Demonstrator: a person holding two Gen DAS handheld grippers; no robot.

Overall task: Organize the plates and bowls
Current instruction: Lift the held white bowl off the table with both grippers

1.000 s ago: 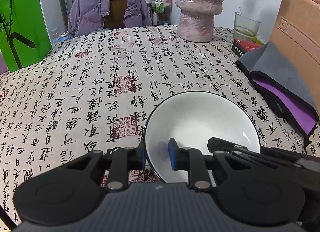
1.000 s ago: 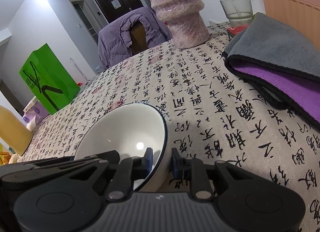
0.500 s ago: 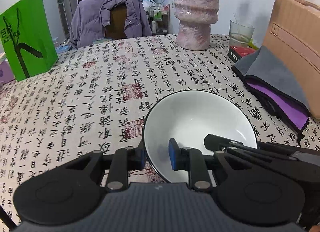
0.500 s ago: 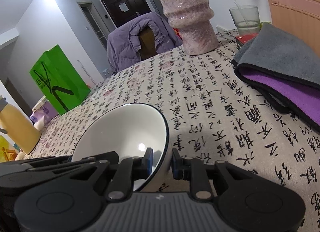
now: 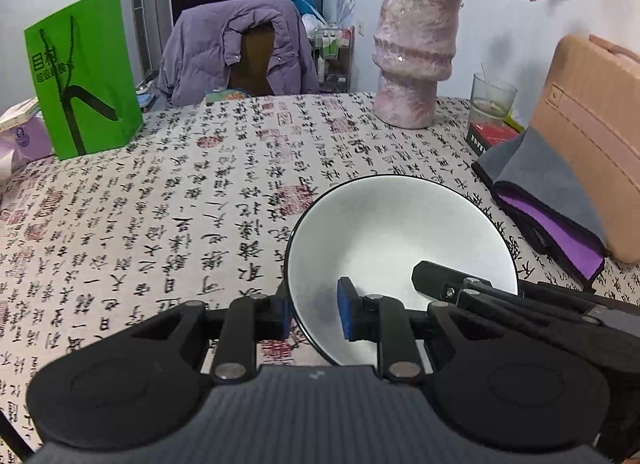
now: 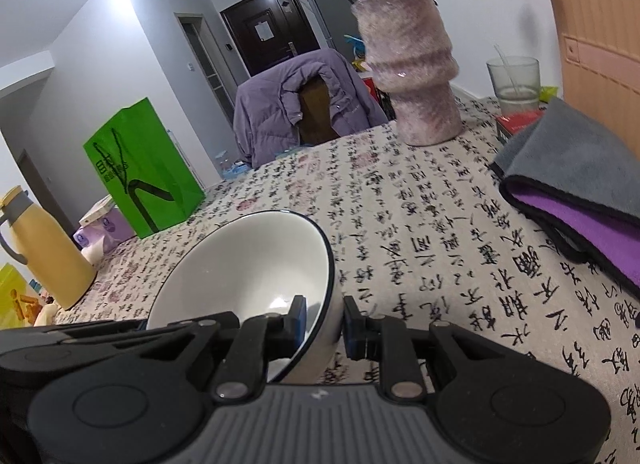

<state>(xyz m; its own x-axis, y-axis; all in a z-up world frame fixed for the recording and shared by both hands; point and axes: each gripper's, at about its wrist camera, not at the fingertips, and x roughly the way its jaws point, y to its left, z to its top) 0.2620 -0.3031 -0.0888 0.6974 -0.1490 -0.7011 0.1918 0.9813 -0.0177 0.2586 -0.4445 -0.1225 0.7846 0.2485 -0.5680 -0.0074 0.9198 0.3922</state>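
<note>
A white bowl with a thin dark rim (image 5: pixel 396 232) is held above the calligraphy-print tablecloth (image 5: pixel 160 191). My left gripper (image 5: pixel 314 314) is shut on the bowl's near-left rim, one pad inside and one outside. My right gripper (image 6: pixel 325 322) is shut on the bowl's (image 6: pixel 248 264) right rim in the same way. In the left wrist view the right gripper's fingers (image 5: pixel 448 284) reach over the bowl's right edge. No plates are in view.
A pink vase (image 5: pixel 412 59) with flowers, a glass (image 5: pixel 492 99) and a red box stand at the back right. A folded grey and purple cloth (image 5: pixel 548 199) lies beside a tan case (image 5: pixel 592 123). A green bag (image 5: pixel 80 87) stands left, a yellow jug (image 6: pixel 44 248) further left.
Both grippers have risen and pulled back with the bowl between them, so more of the room and the vase's flowers show. The grip on the bowl is unchanged.
</note>
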